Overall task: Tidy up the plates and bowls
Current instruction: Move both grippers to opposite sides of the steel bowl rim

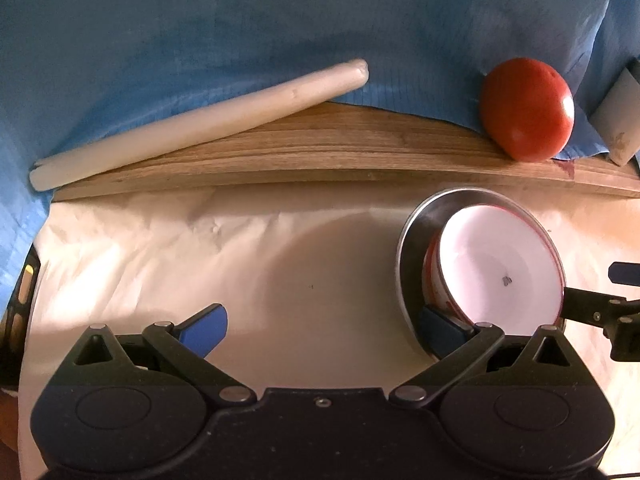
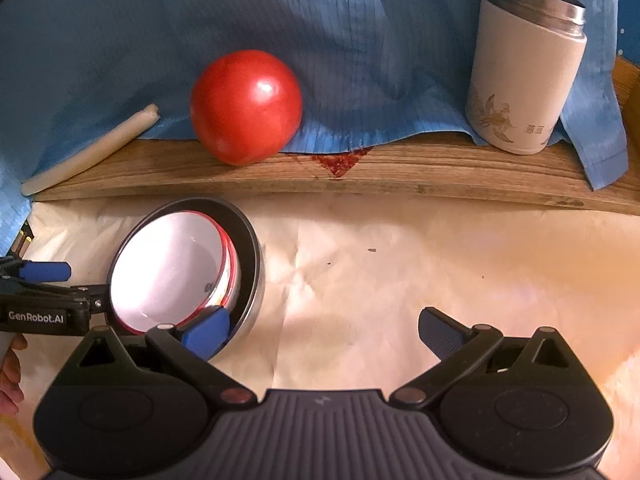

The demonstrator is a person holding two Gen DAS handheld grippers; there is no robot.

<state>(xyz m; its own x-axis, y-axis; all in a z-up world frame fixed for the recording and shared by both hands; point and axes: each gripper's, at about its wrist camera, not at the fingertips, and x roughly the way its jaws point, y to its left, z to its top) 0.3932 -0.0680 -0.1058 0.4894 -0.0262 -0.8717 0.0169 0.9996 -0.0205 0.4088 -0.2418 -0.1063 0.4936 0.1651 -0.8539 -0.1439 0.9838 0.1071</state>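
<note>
Blue pads on both grippers, both spread wide, neither pinching anything. Left gripper (image 1: 320,328) has its right pad (image 1: 440,330) at the near-left rim of the steel bowl (image 1: 404,264); whether it touches I can't tell. Right gripper (image 2: 324,332) has its left pad (image 2: 208,334) at the near-right rim of the same steel bowl (image 2: 256,264), again contact unclear. So the stack sits between the two grippers, to the right of the left one and to the left of the right one, not inside either gap.

White bowl (image 1: 500,264) with a red outer band is nested in the steel one, tilted, mouth facing up and toward the cameras. Same white bowl (image 2: 168,268) in the right view. Both bowls round, no long axis to align on.

Stack rests on cream paper (image 2: 400,272) covering the table, near its far edge, just short of the wooden ledge (image 2: 400,172).

Neither hand clearly nearer; both roughly level with the near rim. My read: either gripper needs to slide sideways so a rim falls between its pads before closing.

Further back on the ledge: red tomato (image 2: 246,106), pale stick (image 1: 192,124), steel-rimmed cup (image 2: 524,68), blue cloth (image 2: 360,40) behind.
</note>
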